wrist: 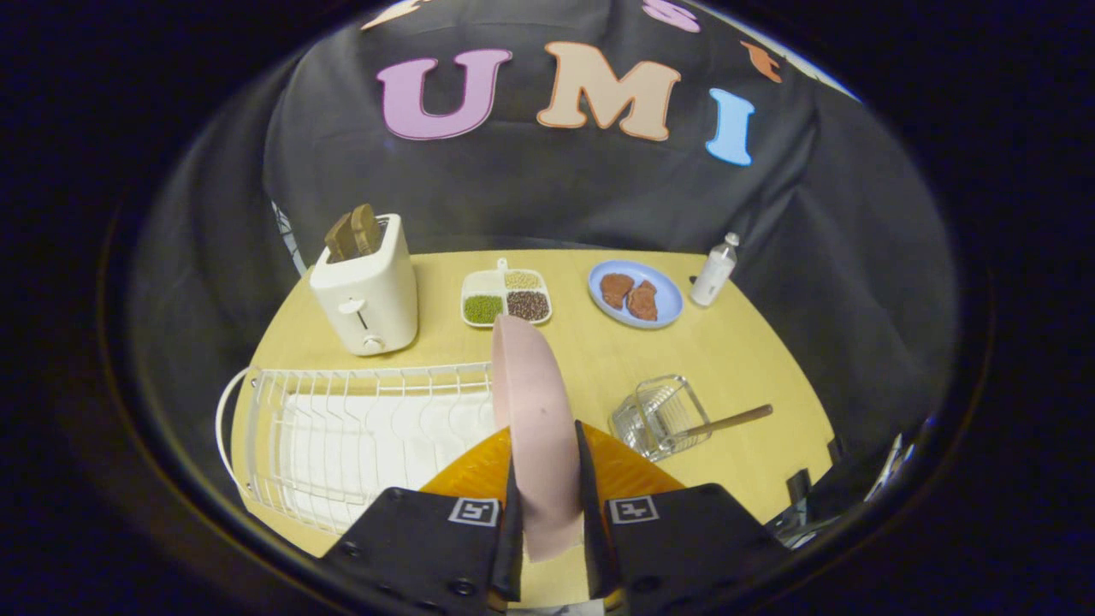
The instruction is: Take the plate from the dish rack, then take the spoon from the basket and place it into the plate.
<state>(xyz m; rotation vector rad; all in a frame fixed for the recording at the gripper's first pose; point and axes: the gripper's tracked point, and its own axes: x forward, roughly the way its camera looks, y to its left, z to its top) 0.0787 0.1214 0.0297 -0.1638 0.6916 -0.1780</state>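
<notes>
though seemingly clamped, plate (537, 411) between hand-held gripper (547, 513)

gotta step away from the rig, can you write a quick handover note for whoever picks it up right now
Gripper: shut on the pink plate, held on edge between both fingers, above the table beside the white dish rack.
Spoon: lying in the small wire basket just ahead and to the right of the fingers, its wooden handle sticking out.
Done: plate is out of the rack.
Left: set the plate flat on the yellow table, release it, pick the spoon from the basket and put it in the plate.
</notes>
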